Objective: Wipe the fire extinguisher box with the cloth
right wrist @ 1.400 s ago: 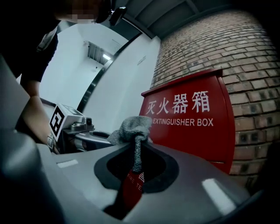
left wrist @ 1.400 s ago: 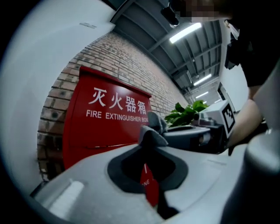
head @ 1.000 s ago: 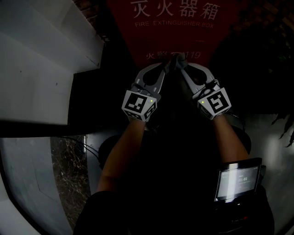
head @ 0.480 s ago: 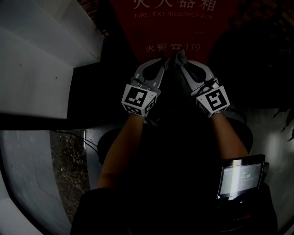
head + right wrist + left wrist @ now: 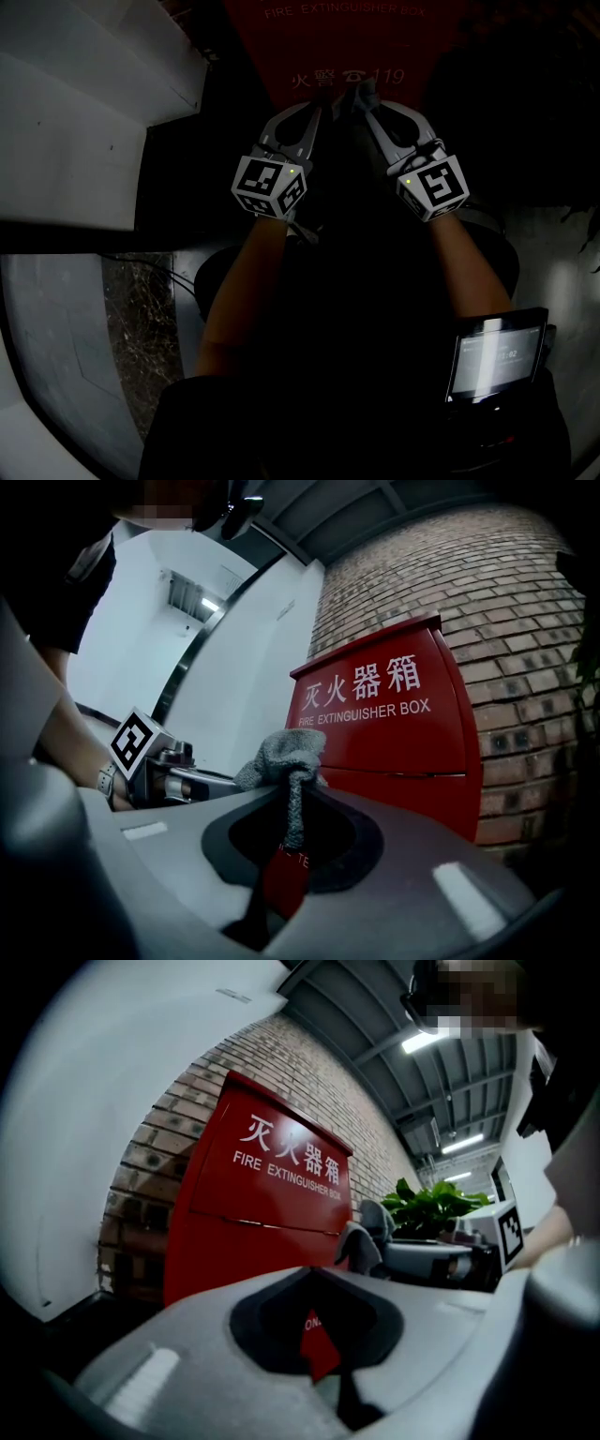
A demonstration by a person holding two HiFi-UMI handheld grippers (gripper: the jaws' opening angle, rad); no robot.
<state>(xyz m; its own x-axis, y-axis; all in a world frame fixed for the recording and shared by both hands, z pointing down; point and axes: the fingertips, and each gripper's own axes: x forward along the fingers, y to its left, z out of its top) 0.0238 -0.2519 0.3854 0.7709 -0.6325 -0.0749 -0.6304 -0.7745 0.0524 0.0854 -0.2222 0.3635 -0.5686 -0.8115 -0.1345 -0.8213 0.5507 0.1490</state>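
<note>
Against the brick wall (image 5: 525,621) stands the red fire extinguisher box (image 5: 328,42), upright on the floor (image 5: 56,356), with its front facing the person. White lettering runs level across the upper front, and a level seam crosses below it.

Arm pose: both bare forearms reach forward from the body and converge. The left gripper (image 5: 322,101) and right gripper (image 5: 366,97) angle inward, with their tips close together at the lower part of the box front, just under the printed numerals.

Left gripper: its fingers (image 5: 187,1354) are closed tip to tip. Nothing is held between them, and only the red box front shows through the opening behind the tips.

Right gripper: its fingers (image 5: 412,855) are closed on the cloth (image 5: 286,757).

- The cloth is grey and knitted. It bunches above the tips, and a narrow strand hangs straight down between the fingers, so its long axis is vertical in the right gripper view.
- It sits just beside the left gripper's tips.
- Contact between the cloth and the box front cannot be confirmed from any view.

Surroundings:

- A white wall (image 5: 187,639) adjoins the brick at the box's left, with white stepped ledges (image 5: 75,112) below.
- A green plant (image 5: 431,1208) stands to the box's right.
- Strip lights (image 5: 431,1040) hang under a dark ceiling.
- The floor is pale and glossy, with a dark mottled strip.
- A small lit screen (image 5: 497,352) sits at the person's right side.
</note>
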